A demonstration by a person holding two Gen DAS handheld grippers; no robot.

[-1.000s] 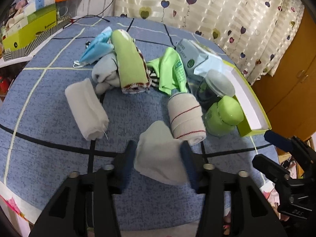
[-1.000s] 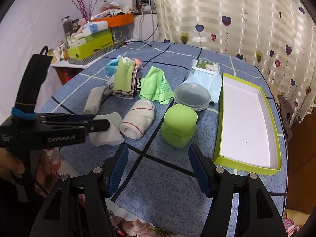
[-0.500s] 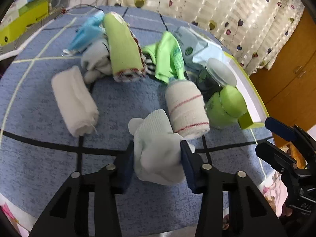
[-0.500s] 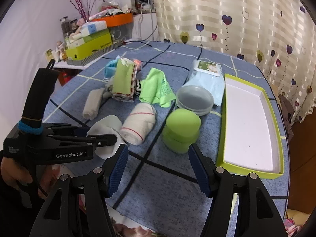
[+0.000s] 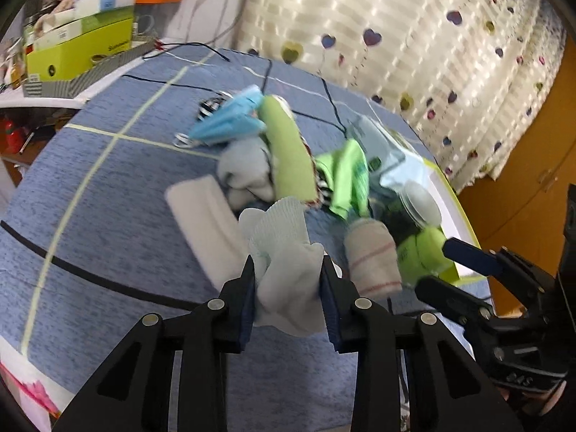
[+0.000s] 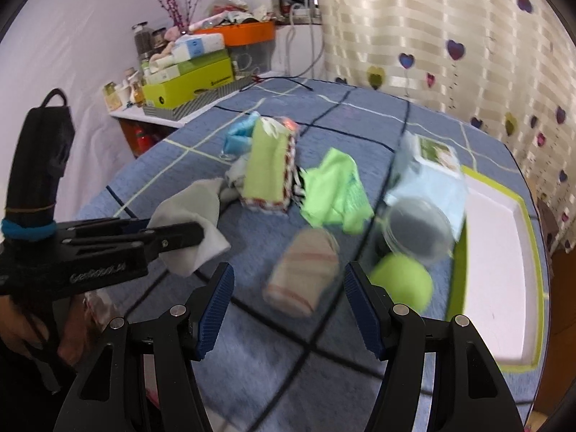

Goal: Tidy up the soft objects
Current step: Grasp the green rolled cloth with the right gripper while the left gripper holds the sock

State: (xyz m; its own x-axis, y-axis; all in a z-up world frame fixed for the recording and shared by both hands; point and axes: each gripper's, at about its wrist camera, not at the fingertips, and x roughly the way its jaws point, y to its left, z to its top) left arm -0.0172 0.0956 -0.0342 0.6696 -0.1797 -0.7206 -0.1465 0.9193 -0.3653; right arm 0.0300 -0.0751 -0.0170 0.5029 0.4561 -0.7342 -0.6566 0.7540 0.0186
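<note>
A heart-print curtain (image 6: 450,36) hangs behind a desk (image 5: 108,216) covered in blue cloth with a pale and dark grid, and a cluttered side shelf with a lime-green carton (image 6: 190,79) and an orange tub (image 6: 239,32) stands at the far left.

On the left, the left claw (image 5: 287,280) is clamped on a crumpled white sock (image 5: 288,270), its blue pads pressing both sides; in the right wrist view the same sock (image 6: 194,223) hangs from the claw clear of the cloth. Beside it lies a rolled white towel (image 5: 205,226) flat on the desk. Further back sit a blue face mask (image 5: 230,122), a pale grey sock (image 5: 244,172) and a green folded cloth with a patterned edge (image 5: 288,154), all bunched together and touching. To their right is a loose bright green cloth (image 6: 334,190), then a cream bandage roll with red stripes (image 6: 306,273) lying just ahead of the right claw (image 6: 286,306), whose jaws stand wide apart with nothing between them. A lime-green round container (image 6: 403,280) sits beside the roll, a clear shallow bowl (image 6: 419,230) is next to it, and a pale blue wipes packet (image 6: 428,176) lies behind. At the far right a white tray with a lime rim (image 6: 496,270) rests on the desk's edge.
</note>
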